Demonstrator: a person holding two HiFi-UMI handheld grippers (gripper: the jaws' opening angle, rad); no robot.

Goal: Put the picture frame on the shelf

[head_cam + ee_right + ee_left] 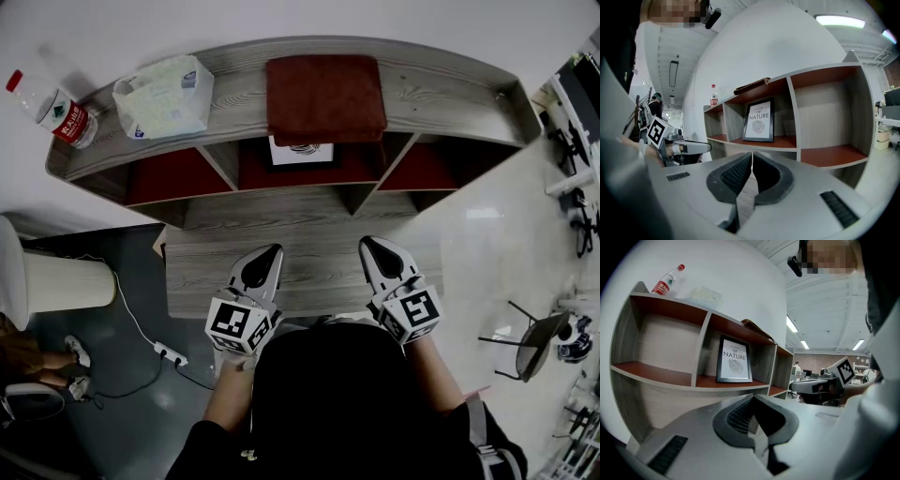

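Both jaws are pressed together with nothing between them: your left gripper and your right gripper hang side by side, a little apart, over the grey wooden table. Straight ahead of both tips, past the table's far edge, is the shelf. The picture frame stands upright in its middle compartment, ahead of the gap between your two grippers. Farther on, on the shelf's top, a dark red folded cloth lies above the frame. Left of it are a tissue pack and, at the far left end, a plastic bottle.
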